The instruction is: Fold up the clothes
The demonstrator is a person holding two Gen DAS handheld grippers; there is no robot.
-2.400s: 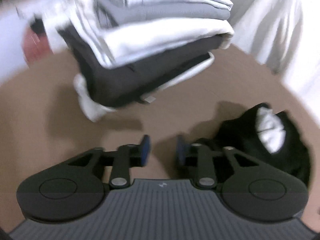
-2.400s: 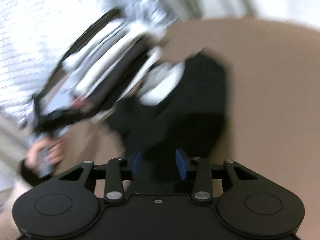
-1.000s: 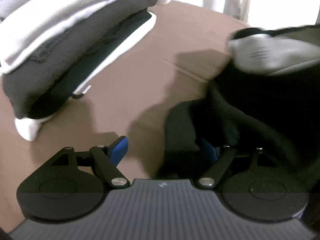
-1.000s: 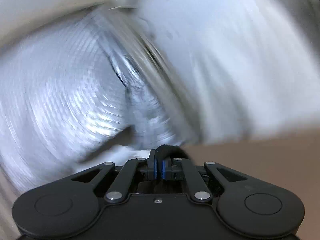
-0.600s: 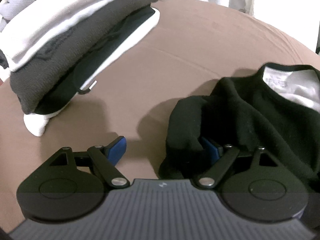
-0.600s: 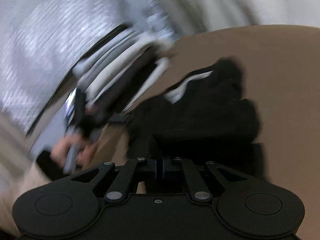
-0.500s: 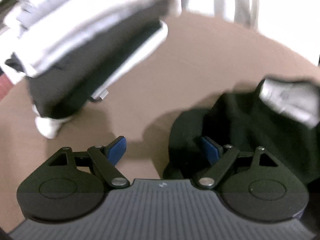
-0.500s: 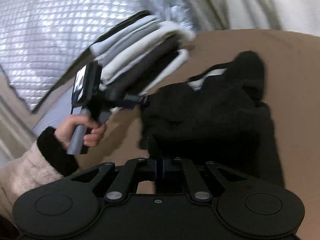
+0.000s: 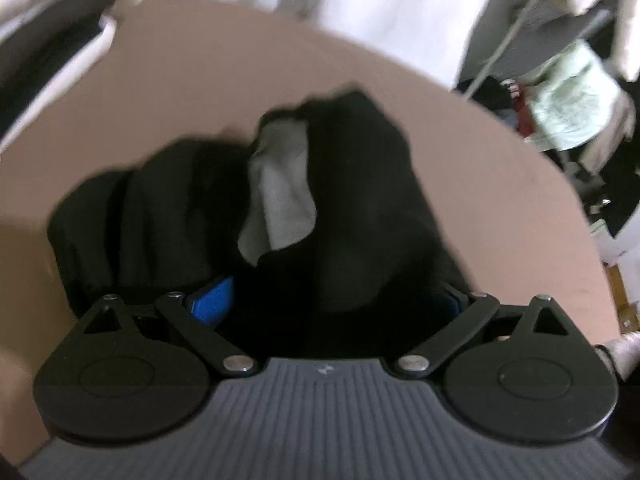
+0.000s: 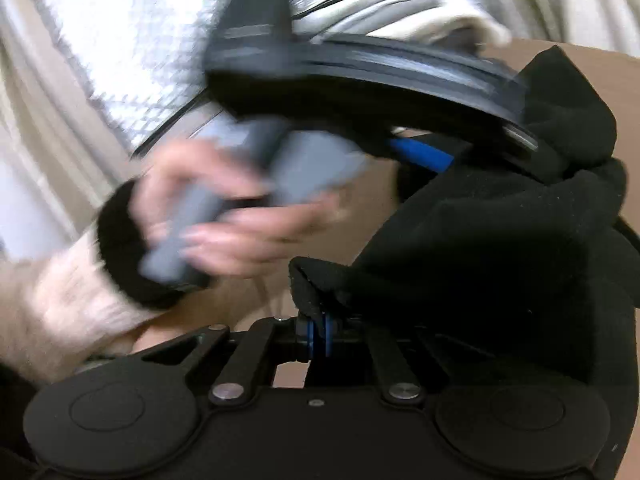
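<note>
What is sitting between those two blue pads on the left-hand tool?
In the left wrist view, a bunched fold of the black garment fills the gap of the left gripper, whose jaws are opening.

Black garment [image 9: 360, 200] with grey lining on brown surface [image 9: 480, 152].

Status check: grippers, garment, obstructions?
Right hand-held gripper shut on black fleece garment. Left hand-held gripper opening, fleece bunched between its jaws. Folded clothes stack beyond; nothing blocking.
</note>
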